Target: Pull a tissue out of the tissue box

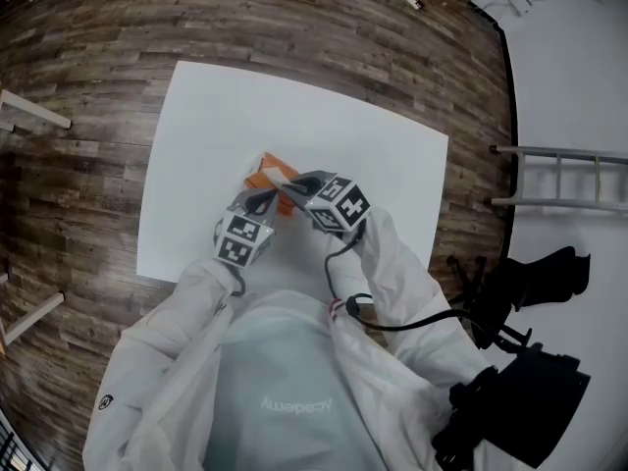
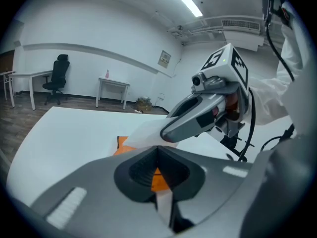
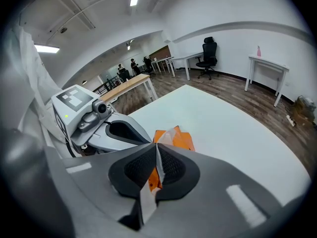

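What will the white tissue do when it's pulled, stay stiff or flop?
Probably floppy: the tissue bends and creases where the right gripper pinches it. It looks thin and very light, so it may tear if yanked. The orange tissue box might lift along with it.

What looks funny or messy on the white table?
Nothing looks spilled or broken. The only odd bit is a white tissue poking out of the orange tissue pack, pinched in the right tool.

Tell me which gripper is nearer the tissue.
Right. The right gripper is shut on the tissue; the left gripper sits just short of it, by the tissue box.
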A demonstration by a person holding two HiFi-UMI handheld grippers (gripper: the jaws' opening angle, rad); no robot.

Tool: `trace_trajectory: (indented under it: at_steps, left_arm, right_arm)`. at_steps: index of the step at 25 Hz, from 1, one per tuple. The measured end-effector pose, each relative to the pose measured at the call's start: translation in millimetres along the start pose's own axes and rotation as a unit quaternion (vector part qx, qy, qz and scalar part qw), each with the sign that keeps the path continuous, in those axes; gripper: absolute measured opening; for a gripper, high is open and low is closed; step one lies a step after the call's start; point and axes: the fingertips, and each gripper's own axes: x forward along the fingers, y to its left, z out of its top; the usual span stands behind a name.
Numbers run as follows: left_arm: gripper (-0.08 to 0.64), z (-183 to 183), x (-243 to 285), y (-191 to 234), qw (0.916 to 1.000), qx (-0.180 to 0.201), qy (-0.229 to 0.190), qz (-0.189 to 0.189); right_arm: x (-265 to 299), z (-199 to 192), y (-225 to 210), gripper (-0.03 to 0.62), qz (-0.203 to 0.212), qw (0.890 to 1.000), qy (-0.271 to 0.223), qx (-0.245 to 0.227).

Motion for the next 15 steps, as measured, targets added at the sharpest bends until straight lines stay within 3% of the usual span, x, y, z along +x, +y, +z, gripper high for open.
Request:
trace_trajectory:
  at_steps: [15]
  left_arm:
    - [0.000,-7,18,4,0.9998,-0.009,0.011,-0.013]
  right_arm:
    - [-14,8,11,0.003,-0.006,1.000,-0.018,0.005]
